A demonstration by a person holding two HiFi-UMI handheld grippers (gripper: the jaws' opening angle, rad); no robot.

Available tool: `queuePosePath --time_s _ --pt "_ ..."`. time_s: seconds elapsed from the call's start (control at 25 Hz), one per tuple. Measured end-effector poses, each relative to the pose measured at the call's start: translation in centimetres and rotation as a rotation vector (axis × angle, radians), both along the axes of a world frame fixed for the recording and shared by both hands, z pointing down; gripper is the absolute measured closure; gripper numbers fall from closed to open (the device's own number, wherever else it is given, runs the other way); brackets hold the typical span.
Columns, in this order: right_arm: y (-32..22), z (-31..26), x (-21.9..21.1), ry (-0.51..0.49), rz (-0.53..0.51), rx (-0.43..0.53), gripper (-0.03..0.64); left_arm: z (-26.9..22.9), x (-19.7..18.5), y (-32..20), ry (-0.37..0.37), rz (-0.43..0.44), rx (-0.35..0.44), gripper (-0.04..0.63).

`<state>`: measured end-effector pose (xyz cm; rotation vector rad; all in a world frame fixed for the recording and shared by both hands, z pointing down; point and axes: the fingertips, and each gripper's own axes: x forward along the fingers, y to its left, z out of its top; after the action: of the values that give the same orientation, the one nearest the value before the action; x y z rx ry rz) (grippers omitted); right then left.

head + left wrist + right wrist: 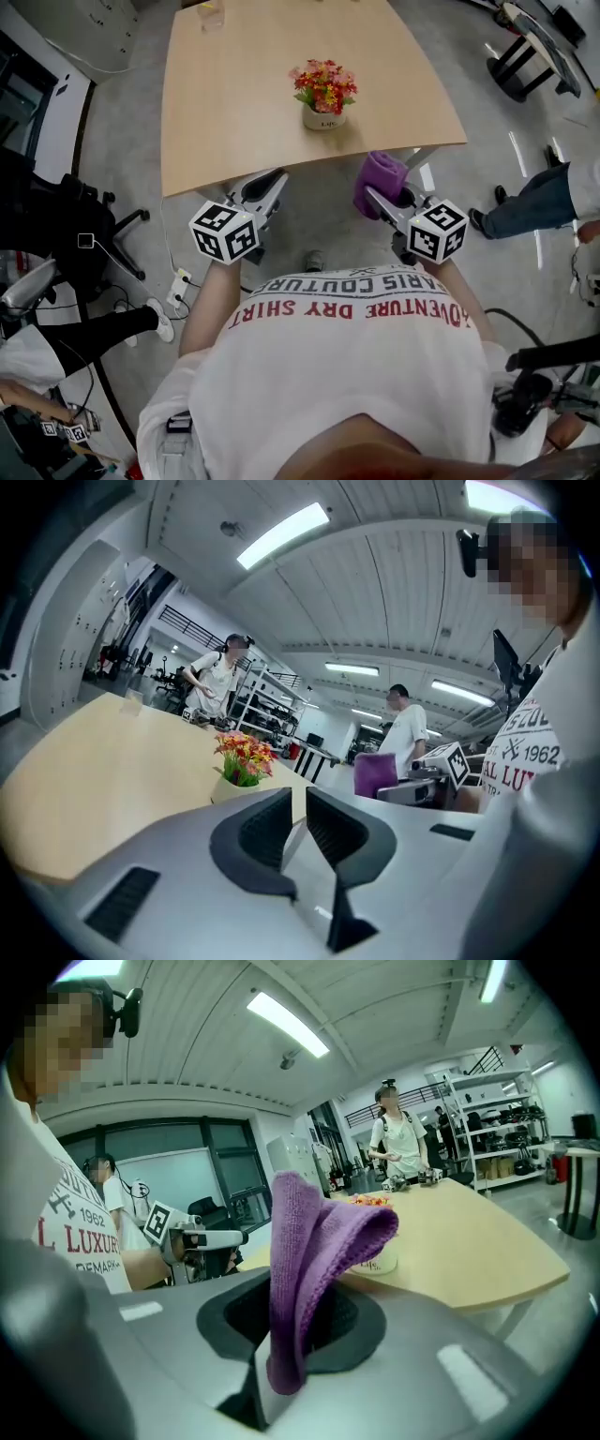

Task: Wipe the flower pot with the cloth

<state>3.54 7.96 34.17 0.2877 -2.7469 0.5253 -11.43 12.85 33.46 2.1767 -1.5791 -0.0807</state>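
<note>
Flower pot (pixel 323 118) on bench (pixel 225 103) ahead of both: right gripper (pixel 382 200) jaws clamped on purple cloth (pixel 379 173), which part-hides the pot; left gripper (pixel 269 185) jaws together, empty.

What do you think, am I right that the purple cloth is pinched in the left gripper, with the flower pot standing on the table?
Wrong gripper: the purple cloth is pinched in the right gripper, as the right gripper view shows. The flower pot does stand on the table.

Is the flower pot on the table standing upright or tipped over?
Upright. The flower pot sits on its base on the table, flowers pointing up; both gripper views show the same.
</note>
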Motion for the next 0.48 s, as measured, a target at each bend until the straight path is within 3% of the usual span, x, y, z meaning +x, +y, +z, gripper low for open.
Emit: queuePosePath --time_s 0.16,0.48 --pt "-2.7 -0.2 -2.5 -0.013 0.034 0.018 0.557 1.0 -2.8 -4.2 -0.057 0.030 -0.003 0.546" --pt "-5.8 2.6 -3.5 -0.013 0.086 -0.052 0.557 5.0 -3.8 -11.1 -0.151 0.082 -0.087 0.362"
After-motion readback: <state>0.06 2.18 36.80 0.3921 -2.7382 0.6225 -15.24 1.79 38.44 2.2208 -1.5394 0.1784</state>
